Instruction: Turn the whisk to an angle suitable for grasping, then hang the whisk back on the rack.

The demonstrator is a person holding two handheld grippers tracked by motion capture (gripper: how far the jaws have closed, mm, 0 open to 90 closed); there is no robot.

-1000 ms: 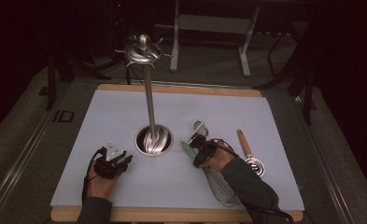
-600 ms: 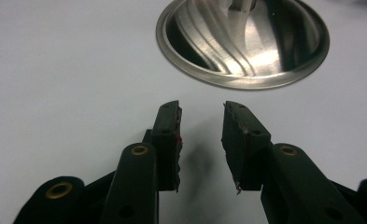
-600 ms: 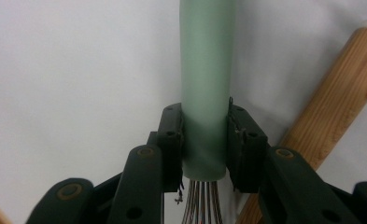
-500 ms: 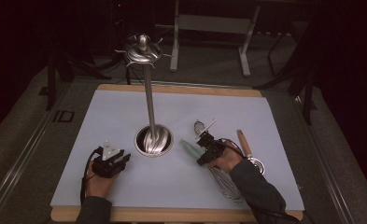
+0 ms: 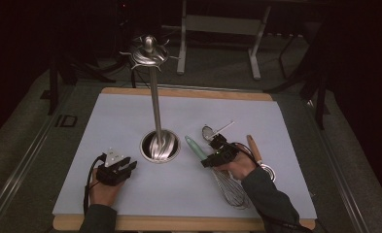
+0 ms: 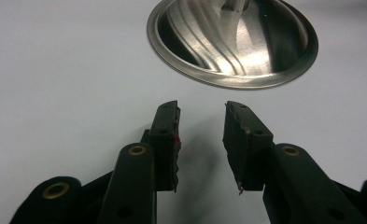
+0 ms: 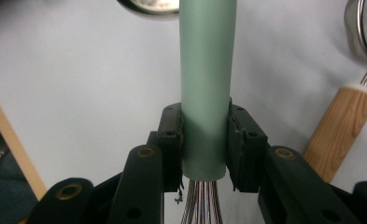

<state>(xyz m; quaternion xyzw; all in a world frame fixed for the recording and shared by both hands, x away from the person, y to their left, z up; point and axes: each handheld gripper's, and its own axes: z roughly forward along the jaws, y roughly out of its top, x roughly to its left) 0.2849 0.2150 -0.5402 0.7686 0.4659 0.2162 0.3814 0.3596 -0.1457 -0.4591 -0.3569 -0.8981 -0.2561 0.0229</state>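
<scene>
1. A pale mat (image 5: 130, 121) covers a wooden board (image 5: 188, 92) on the table; no brand or label can be read on any item, and a mark on the dark surface left of the board is too small to make out.
2. A steel stand (image 5: 155, 102) rises from a round, swirled base (image 5: 160, 145) near the middle of the mat, and its top carries a ring of hooks (image 5: 148, 52).
3. The left gripper (image 5: 116, 170) rests on the mat just left of the base. In the left gripper view its jaws are spread with only mat between them, pointing toward the base (image 6: 232, 42).
4. The right gripper (image 5: 213, 158) pinches the pale green handle (image 7: 205, 84) of a whisk (image 5: 230, 187). Both pads press the handle close to where the wires (image 7: 202, 205) leave it.
5. In the high view the whisk handle (image 5: 195, 145) points up and left toward the stand, with the wire end lying near the person's right sleeve (image 5: 271, 204).
6. A wooden-handled strainer (image 7: 342, 126) lies just right of the whisk.
</scene>
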